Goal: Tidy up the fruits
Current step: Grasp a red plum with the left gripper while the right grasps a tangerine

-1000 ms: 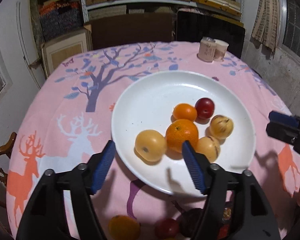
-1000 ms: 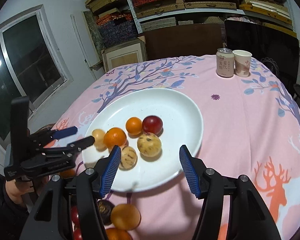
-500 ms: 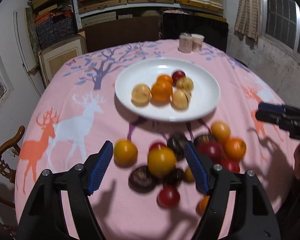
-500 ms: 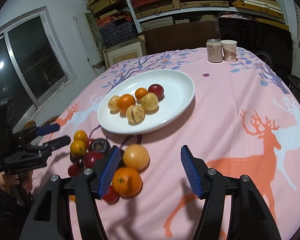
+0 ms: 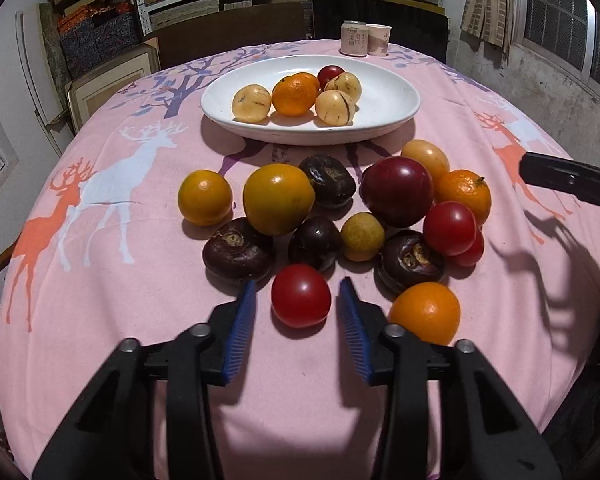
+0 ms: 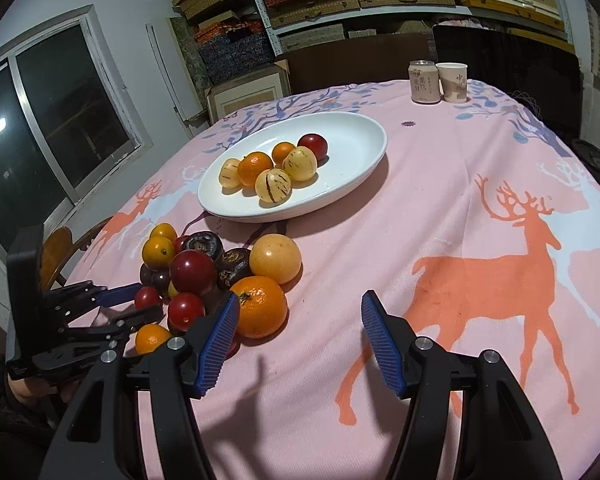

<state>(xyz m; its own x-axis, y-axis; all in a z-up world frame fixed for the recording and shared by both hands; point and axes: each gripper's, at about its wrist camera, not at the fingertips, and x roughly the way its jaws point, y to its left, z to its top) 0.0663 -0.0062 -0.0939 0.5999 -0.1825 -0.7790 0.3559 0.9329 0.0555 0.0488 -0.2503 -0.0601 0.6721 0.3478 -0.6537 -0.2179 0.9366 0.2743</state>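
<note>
A white plate (image 5: 392, 92) holds several fruits: pale striped melons, oranges and a red plum; it also shows in the right wrist view (image 6: 352, 148). A pile of loose fruit lies on the pink cloth in front of it. My left gripper (image 5: 296, 304) is open, low over the cloth, its jaws on either side of a small red tomato (image 5: 301, 295) without touching it. My right gripper (image 6: 296, 316) is open and empty, with a mandarin (image 6: 260, 306) just beside its left finger. The left gripper also shows in the right wrist view (image 6: 140, 300).
A can (image 6: 422, 82) and a paper cup (image 6: 453, 82) stand at the table's far edge. Dark chairs stand behind the table. A wooden chair (image 6: 60, 252) sits at the left edge. Shelves of boxes line the back wall.
Both grippers pulled back from the plate and dropped toward the loose fruit pile. The left gripper now straddles the red tomato and its jaws have narrowed.
</note>
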